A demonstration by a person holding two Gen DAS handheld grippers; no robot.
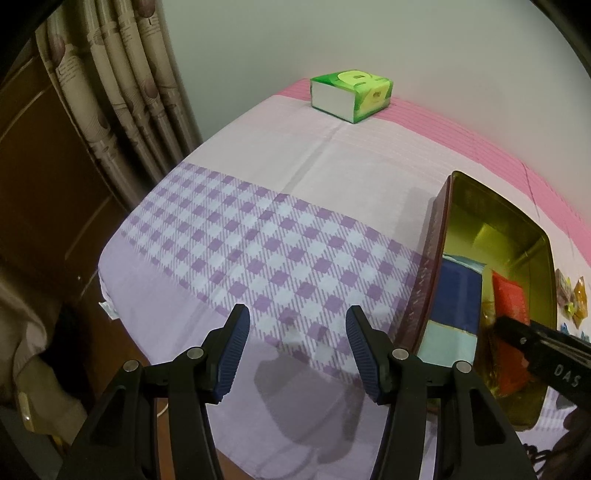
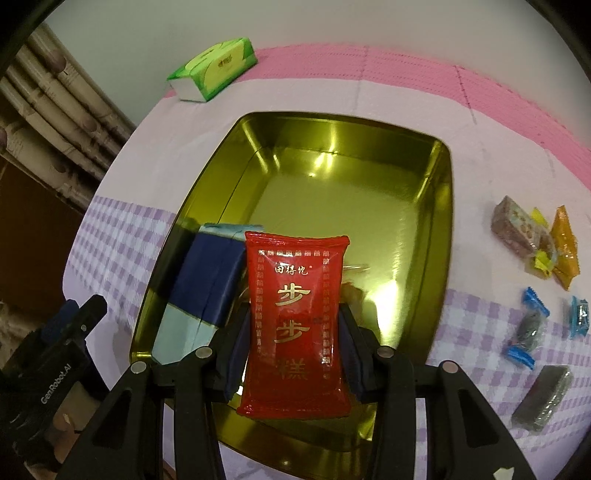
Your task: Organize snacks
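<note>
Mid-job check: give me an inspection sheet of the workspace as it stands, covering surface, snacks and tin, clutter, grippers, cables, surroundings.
Surface: cloth-covered table, purple check and pink bands.
Job's things: gold tin holds a blue packet; red packet over the tin; wrapped snacks lie loose right of it.
Clutter: green tissue pack at the far edge.
Grippers: right gripper clamps the red packet; left gripper open, empty.
Cables: nothing seen for certain.
Surroundings: curtain, plain wall.
</note>
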